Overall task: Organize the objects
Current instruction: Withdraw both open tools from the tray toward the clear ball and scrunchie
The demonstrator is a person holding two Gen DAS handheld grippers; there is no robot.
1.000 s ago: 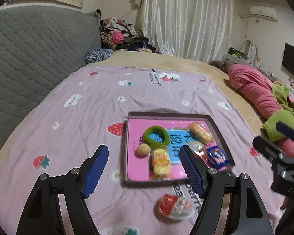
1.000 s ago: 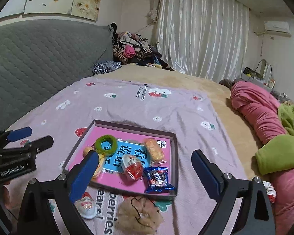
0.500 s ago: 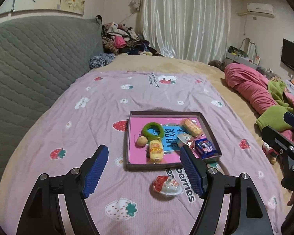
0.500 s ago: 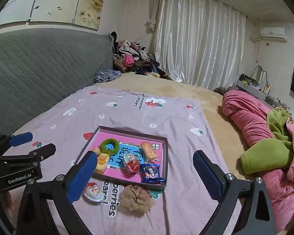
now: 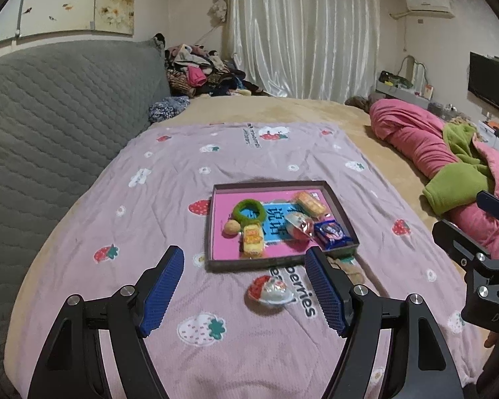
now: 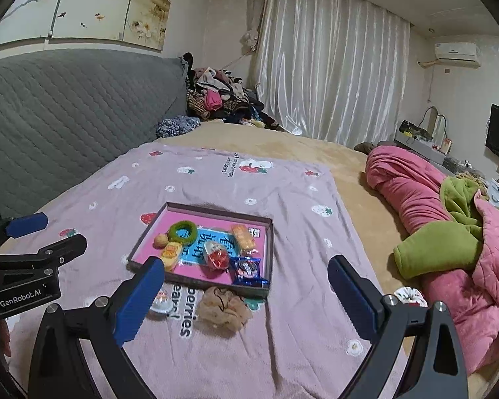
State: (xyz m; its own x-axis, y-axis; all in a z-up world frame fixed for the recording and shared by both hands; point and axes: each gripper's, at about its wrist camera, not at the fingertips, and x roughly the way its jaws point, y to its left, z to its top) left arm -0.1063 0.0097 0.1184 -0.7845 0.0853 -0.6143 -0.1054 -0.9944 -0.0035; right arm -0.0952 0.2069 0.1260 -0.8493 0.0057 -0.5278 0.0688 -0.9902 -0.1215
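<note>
A shallow pink-lined tray [image 5: 339, 206] [image 6: 270, 232] lies on the purple strawberry blanket. It holds a green hair ring [image 5: 249, 210] [image 6: 183, 231], a small round bun [image 5: 231, 227], a yellow snack pack [image 5: 252, 239], an orange snack pack [image 5: 311, 203], a clear egg toy [image 5: 299, 224] [image 6: 218, 256] and a blue cookie pack [image 5: 331, 232] [image 6: 248, 269]. A second egg toy [image 5: 269, 291] [image 6: 161, 301] and a beige scrunchie [image 6: 223, 306] lie in front of the tray. My left gripper [image 5: 244, 287] is open above the blanket. My right gripper [image 6: 246, 294] is open, above the scrunchie.
A grey quilted headboard [image 5: 50, 116] runs along the left. Pink and green bedding [image 6: 449, 226] is heaped at the right, with a small white scrunchie [image 6: 409, 296] beside it. Clothes [image 6: 216, 96] are piled at the far end by the curtain.
Both grippers have drawn back and up from the tray, so it looks smaller and farther. Both stay open. The objects have not moved.
</note>
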